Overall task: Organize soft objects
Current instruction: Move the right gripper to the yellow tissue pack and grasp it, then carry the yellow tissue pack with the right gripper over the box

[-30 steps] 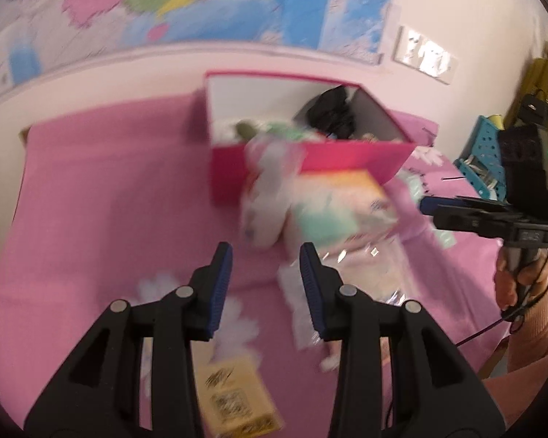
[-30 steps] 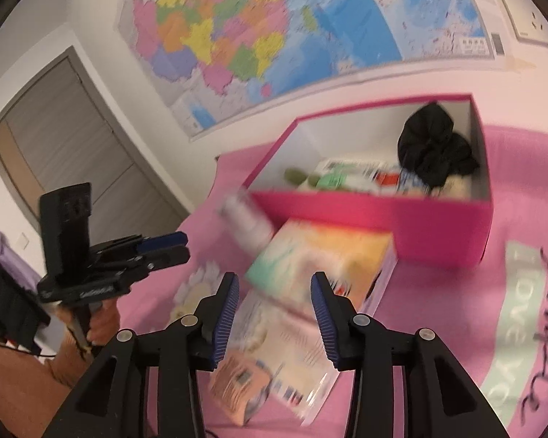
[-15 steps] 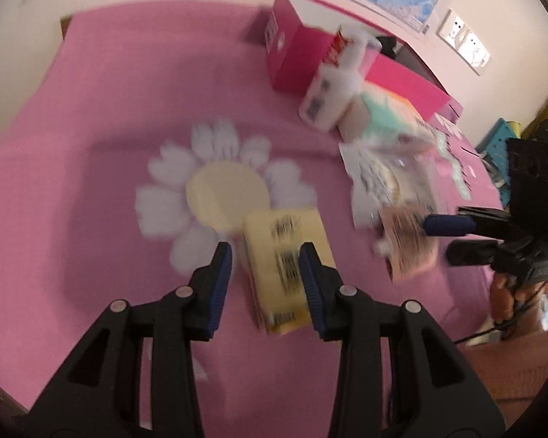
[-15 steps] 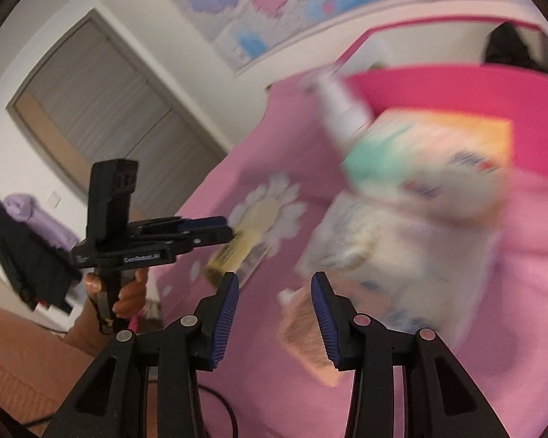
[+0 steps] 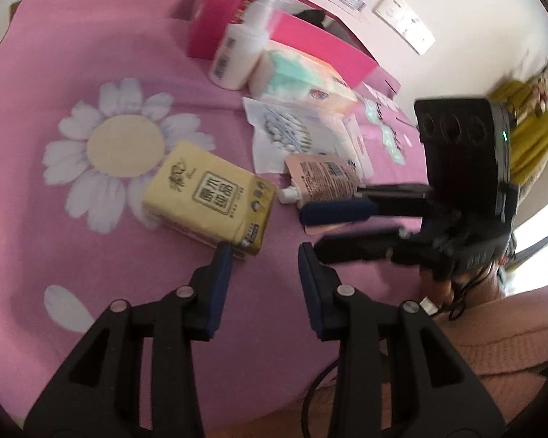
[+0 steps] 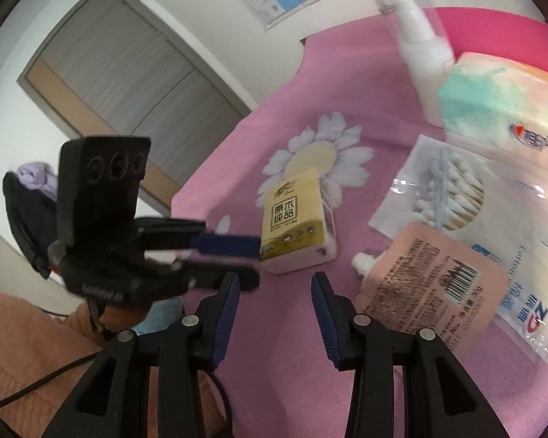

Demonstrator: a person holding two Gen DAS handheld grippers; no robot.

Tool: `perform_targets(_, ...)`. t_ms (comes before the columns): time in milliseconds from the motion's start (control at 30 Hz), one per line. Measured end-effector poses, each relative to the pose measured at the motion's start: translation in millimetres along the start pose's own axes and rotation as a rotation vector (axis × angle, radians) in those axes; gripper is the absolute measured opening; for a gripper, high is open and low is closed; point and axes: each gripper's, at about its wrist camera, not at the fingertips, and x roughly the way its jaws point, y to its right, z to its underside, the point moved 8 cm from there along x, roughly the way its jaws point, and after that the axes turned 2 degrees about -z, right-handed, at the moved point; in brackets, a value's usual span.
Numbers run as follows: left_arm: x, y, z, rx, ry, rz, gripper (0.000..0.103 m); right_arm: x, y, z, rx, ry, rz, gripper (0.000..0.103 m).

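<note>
A yellow tissue pack (image 5: 210, 199) lies on the pink cloth by a daisy print; it also shows in the right wrist view (image 6: 296, 219). My left gripper (image 5: 265, 255) is open and empty, just short of the pack's near corner. My right gripper (image 6: 276, 286) is open and empty, close to the pack and to a pink spouted pouch (image 6: 431, 284), which also shows in the left wrist view (image 5: 323, 179). A clear bag of cotton swabs (image 6: 456, 197), a pastel tissue pack (image 6: 504, 102) and a white pump bottle (image 6: 423, 62) lie beyond.
A pink storage box (image 5: 292, 33) stands at the far side of the cloth, with a black soft item inside. The pump bottle (image 5: 239, 54) stands against it. The cloth's near edge is close to both grippers. A door and wall show at left in the right wrist view.
Both grippers have swung down and back from the pink box toward the near items. The yellow tissue pack and pink pouch now sit right in front of the fingers.
</note>
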Motion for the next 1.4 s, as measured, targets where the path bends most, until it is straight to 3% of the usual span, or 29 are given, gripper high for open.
perform_targets(233, -28.4, -40.8, -27.3, -0.011, 0.11, -0.173, 0.039, -7.2, 7.8, -3.6, 0.045, 0.036, 0.006, 0.041)
perform_targets(333, -19.9, -57.5, -36.0, -0.031, 0.093, -0.197, 0.039, 0.7, 3.3, -7.1, 0.04, 0.035, -0.009, 0.039)
perform_targets(533, -6.1, -59.2, -36.8, -0.032, 0.051, -0.089, 0.033, 14.2, 2.5, -15.0, 0.035, 0.038, 0.025, 0.037)
perform_targets(1033, -5.3, -40.3, -29.2, -0.032, 0.037, -0.047, 0.033, 16.0, 18.8, -39.1, 0.069, 0.098, 0.139, 0.035)
perform_targets(1400, -25.0, -7.5, -49.9, 0.036, 0.119, -0.012, 0.033, -15.2, 11.4, -39.4, 0.055, 0.149, 0.143, 0.035)
